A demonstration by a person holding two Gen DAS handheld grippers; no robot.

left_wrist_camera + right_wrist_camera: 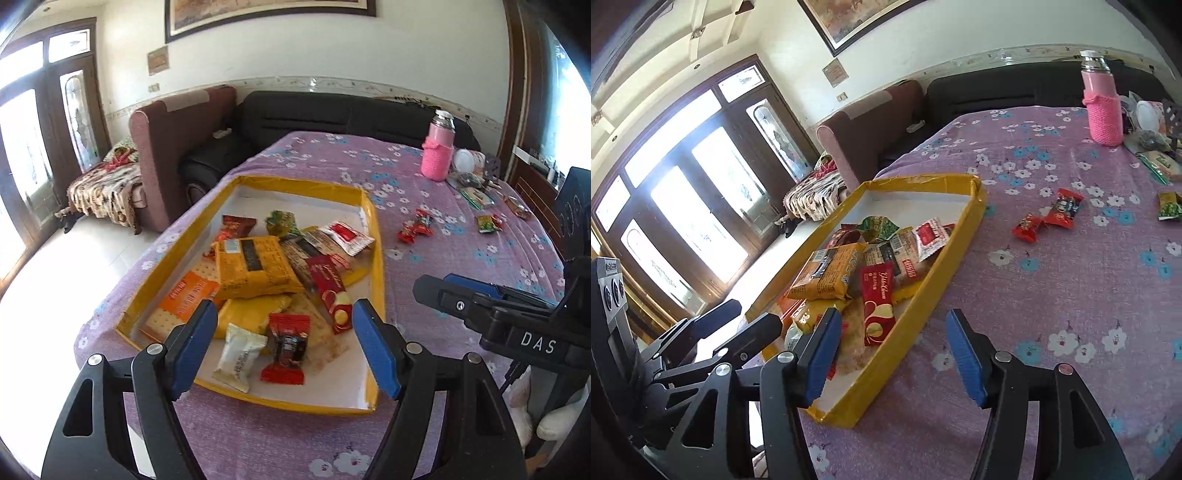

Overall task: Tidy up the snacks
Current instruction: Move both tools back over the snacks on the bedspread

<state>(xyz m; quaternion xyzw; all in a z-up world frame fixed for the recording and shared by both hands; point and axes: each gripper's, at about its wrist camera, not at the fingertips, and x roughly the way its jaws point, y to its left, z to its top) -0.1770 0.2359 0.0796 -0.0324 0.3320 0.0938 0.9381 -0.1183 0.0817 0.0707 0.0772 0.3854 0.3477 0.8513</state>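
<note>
Snack packets (258, 269) lie piled in the tray (376, 236) on the table (461, 266). Loose candies (415, 226) lie to its right. A bottle (439, 147) stands behind them.

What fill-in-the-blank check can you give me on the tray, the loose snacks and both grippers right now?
1. The snacks are piled in a tray with a ____ rim.
2. Both the left gripper and the right gripper are ____ and hold nothing.
3. The two red candies lie on the tablecloth, ____ the tray.
4. The bottle wears a knitted ____ sleeve.

Missing words: yellow; open; outside; pink
</note>
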